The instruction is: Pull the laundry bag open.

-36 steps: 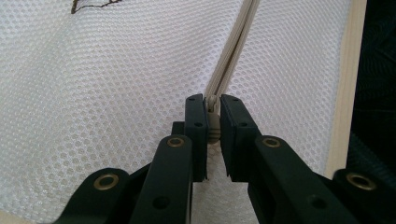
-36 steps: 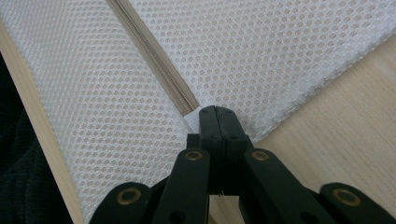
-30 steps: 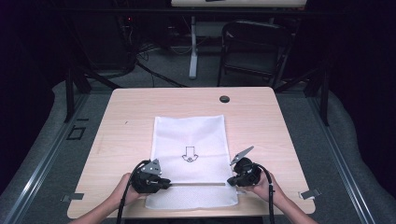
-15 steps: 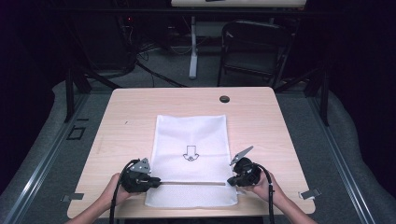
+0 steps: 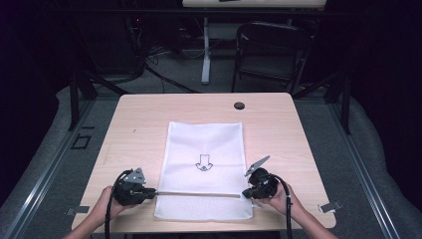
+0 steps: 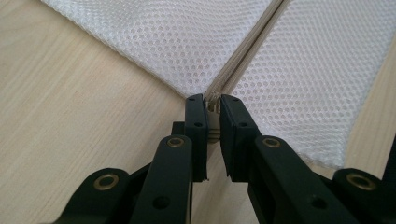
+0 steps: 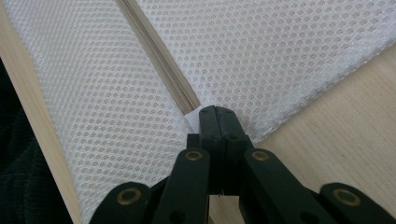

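A white mesh bag (image 5: 205, 154) with a small black arrow print lies flat on the wooden table (image 5: 139, 124). Its zipper (image 5: 199, 193) runs across near the front edge. My left gripper (image 5: 151, 193) is at the bag's left edge, shut on the zipper pull (image 6: 213, 106), with the zipper (image 6: 247, 51) stretching away from the jaws. My right gripper (image 5: 246, 193) is at the bag's right edge. In the right gripper view the gripper (image 7: 215, 111) is shut on the white tab (image 7: 192, 119) at the end of the zipper (image 7: 159, 56).
A small round black disc (image 5: 239, 105) sits near the table's far edge. A dark chair (image 5: 271, 50) and a white table leg (image 5: 205, 55) stand beyond the table. Bare wood lies on both sides of the bag.
My left gripper has slid leftward along the zipper line to the bag's left edge. The right gripper and the bag have stayed where they were.
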A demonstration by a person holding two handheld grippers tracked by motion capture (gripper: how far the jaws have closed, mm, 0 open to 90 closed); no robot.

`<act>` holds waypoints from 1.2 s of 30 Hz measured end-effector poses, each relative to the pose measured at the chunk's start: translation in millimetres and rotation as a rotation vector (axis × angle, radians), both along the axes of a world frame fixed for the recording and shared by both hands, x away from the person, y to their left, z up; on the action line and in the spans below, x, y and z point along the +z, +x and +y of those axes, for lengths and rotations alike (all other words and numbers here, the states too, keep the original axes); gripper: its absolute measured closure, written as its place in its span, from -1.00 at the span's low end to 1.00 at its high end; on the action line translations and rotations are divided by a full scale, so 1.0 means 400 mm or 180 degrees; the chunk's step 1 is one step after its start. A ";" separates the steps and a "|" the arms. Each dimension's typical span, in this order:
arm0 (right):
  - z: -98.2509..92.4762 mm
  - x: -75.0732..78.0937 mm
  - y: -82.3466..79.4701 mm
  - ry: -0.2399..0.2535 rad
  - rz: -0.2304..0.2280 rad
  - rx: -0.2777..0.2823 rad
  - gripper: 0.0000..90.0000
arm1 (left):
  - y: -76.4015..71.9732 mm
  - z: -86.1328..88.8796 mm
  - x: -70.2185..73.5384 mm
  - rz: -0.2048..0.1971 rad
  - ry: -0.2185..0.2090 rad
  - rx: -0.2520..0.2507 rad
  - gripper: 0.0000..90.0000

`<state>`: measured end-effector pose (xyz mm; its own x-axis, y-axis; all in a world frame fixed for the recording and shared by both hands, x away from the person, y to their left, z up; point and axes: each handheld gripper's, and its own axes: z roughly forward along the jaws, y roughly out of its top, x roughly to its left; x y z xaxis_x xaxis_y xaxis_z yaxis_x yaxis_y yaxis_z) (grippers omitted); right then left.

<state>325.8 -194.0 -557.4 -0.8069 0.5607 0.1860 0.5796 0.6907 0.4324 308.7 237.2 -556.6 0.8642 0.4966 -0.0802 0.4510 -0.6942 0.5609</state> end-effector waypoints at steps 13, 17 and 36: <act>0.006 0.004 0.000 0.0122 0.0141 -0.0030 0.54 | 0.004 0.004 -0.005 0.0256 -0.0183 0.0083 0.44; 0.012 0.013 -0.002 0.0041 0.0038 -0.0005 0.43 | -0.004 0.007 0.012 0.0200 -0.0231 0.0190 -0.03; -0.138 0.118 -0.057 -0.0123 -0.0505 -0.0721 -0.87 | -0.027 0.046 0.103 0.0264 0.0130 0.1259 -0.91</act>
